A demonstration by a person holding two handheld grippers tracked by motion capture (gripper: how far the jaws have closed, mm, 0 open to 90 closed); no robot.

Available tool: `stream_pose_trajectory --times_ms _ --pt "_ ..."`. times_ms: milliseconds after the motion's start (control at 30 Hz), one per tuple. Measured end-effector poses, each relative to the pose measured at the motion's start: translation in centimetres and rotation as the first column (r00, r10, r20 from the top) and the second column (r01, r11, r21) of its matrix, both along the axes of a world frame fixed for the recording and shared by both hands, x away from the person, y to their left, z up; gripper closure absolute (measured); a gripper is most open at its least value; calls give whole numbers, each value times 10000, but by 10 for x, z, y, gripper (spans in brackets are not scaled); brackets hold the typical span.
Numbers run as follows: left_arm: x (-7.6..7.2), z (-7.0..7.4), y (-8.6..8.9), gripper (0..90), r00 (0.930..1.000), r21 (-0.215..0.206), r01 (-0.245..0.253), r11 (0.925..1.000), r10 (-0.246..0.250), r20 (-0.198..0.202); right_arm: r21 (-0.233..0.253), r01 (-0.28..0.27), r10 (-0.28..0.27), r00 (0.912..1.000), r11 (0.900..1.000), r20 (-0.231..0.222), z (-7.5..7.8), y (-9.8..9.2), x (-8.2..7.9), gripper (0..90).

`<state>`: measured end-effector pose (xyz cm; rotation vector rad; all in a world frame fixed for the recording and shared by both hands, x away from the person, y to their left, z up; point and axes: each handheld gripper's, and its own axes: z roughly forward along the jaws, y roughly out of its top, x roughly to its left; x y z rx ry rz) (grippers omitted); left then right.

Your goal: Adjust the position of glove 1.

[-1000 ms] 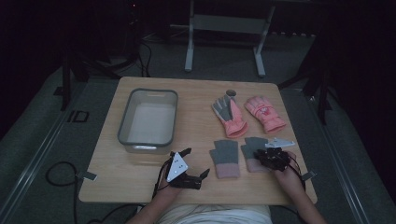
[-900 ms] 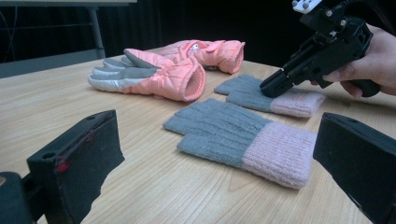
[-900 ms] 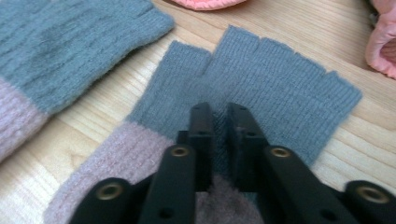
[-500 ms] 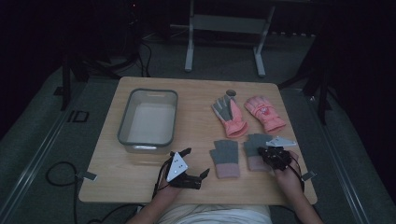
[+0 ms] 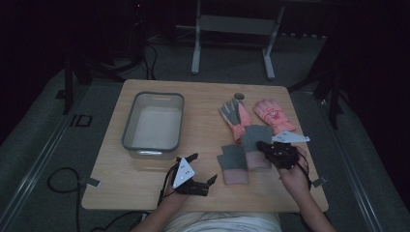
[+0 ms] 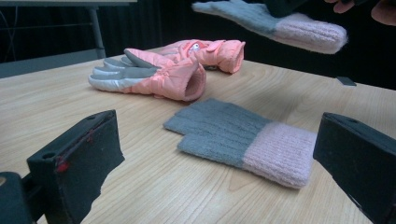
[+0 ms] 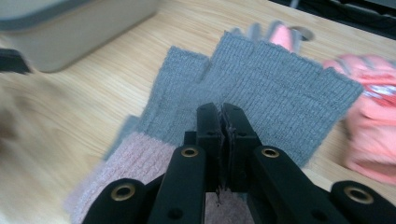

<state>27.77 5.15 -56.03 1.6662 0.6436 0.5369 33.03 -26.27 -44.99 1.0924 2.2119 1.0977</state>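
The grey knit mitten I am carrying hangs clear of the surface, pinched near its pink cuff by my right tongs, whose jaws are clamped tight on the wool. Its long axis runs from the cuff at the tongs out to the finger end, pointing far and a little left. From the left gripper view it floats above the right edge of the scene.

The grey bin lies to the left of the held mitten and slightly farther off, so I judge the coming carry is a leftward sweep across the surface.

The second grey mitten lies flat directly under that path, just left of the lifted one, cuff toward me. My left tongs, jaws spread wide and holding nothing, sit near the bin's front corner and closer to this mitten. The two pink gloves lie on the far side, out of the way.
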Motion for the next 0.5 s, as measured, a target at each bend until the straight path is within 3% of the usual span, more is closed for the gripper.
stream_pose_trajectory --times_ms 167,267,500 --pt "0 0 0 5 10000 11 24 10000 -24 -1 43 -315 316 9994 9995 -135 -5 27 0 869" --pt "0 0 0 5 10000 40 19 10000 -19 -35 24 -585 585 9975 9983 -388 -17 43 0 869" --pt "0 0 0 5 10000 38 20 10000 -20 -3 -156 -697 680 9937 9975 -888 -33 54 0 869"
